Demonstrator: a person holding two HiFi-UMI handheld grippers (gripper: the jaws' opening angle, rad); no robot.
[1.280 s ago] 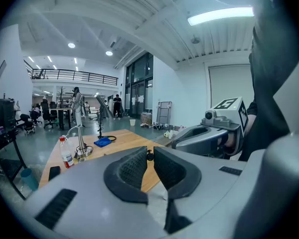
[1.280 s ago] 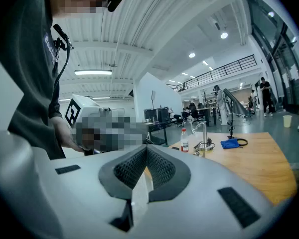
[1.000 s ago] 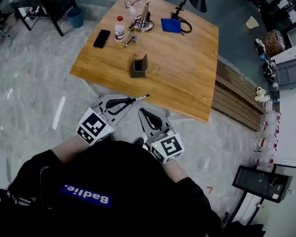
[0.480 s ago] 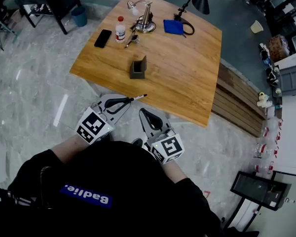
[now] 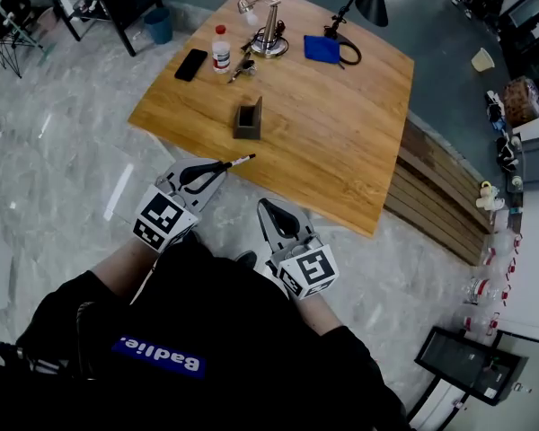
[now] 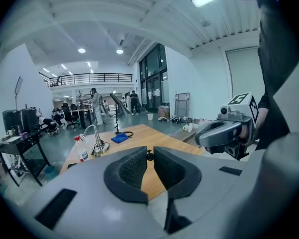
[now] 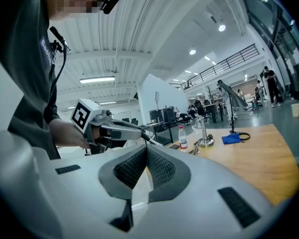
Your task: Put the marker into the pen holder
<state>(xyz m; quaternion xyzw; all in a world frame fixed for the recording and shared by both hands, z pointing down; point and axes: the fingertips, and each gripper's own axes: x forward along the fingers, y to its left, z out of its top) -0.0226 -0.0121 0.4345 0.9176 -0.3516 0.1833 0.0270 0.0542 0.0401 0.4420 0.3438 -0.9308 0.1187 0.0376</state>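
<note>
Left gripper [image 5: 205, 172] has pushed forward since the earlier head view. The marker [image 5: 233, 162] it's carrying used to hang out over the floor, short of the table [image 5: 341, 164], and now its light tip pokes just over the near edge. The pads are clamped tight on the marker's back end; in the left gripper view you only get a small dark nub peeking through the slit between them. Most of the marker sticks out in front, lying pretty much flat and aimed roughly at the pen holder [image 5: 249, 119], which sits further in on the wood, well apart from the tip. Right gripper [image 5: 269, 210] is closed up with nothing in it, hanging back over the floor beside the left one. My worry from here is that grip: holding it by the tail means a long lever, so if the tip clips the holder's rim on the way in, the marker could swivel in the pads or slip out. The holder also looks small and light, so a sideways bump might shove it or tip it over. The marker needs tilting up before it goes down, otherwise it'll just skid across the top.
</note>
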